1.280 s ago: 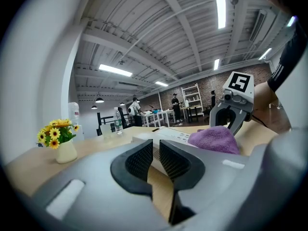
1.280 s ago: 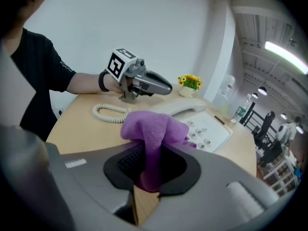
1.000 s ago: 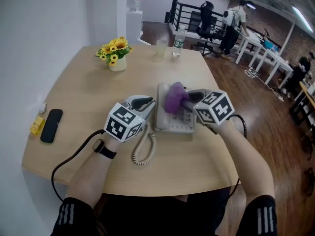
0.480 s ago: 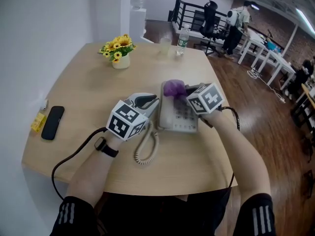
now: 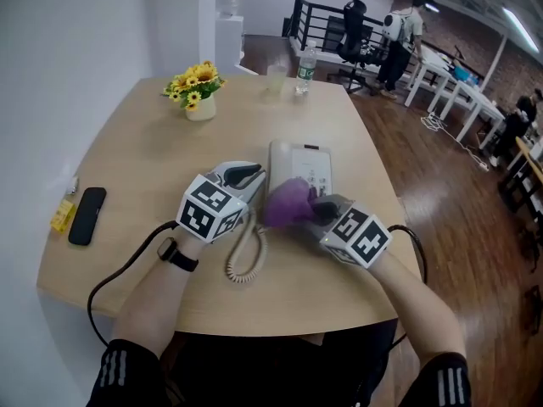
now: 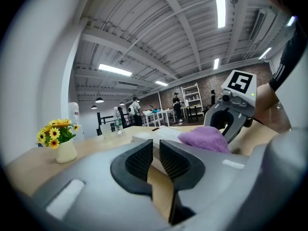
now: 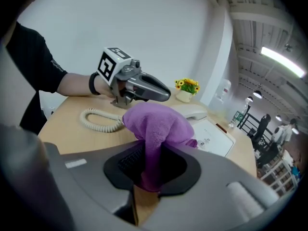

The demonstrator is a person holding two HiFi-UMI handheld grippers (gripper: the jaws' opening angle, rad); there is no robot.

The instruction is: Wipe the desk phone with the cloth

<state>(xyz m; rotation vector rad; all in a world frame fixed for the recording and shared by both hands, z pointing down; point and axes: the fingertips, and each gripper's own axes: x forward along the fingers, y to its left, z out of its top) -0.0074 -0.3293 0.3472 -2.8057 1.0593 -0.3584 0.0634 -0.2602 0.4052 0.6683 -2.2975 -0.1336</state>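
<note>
A purple cloth [image 5: 287, 202] [image 7: 154, 124] lies bunched on the near end of a pale desk phone [image 5: 304, 170] [image 7: 214, 136], pinched at 1 end by the right gripper [image 5: 316, 210] [image 7: 151, 170], whose jaws are clamped on a fold of the fabric. The phone sits near the middle of a light wooden table [image 5: 153, 159], its far end with the printed panel uncovered. Just left of the phone hovers the left gripper [image 5: 246, 176] [image 6: 155, 158], its 2 jaws drawn nearly together with only a thin slit between the pads and nothing caught in it; its tip points at the phone's left side, close to the cloth. The phone's coiled cord [image 5: 242, 257] [image 7: 101, 119] loops on the tabletop below that gripper. Farther out, a small white vase of yellow flowers [image 5: 195, 91] [image 6: 57, 138] stands toward the table's far left, and a water bottle [image 5: 303, 70] and a clear cup [image 5: 276, 77] stand together at the far edge. A black slab-shaped device [image 5: 87, 216] lies near the left edge, with a small yellow item [image 5: 62, 216] just beside it. In the room beyond, 1 person [image 5: 399, 36] stands at white desks.
</note>
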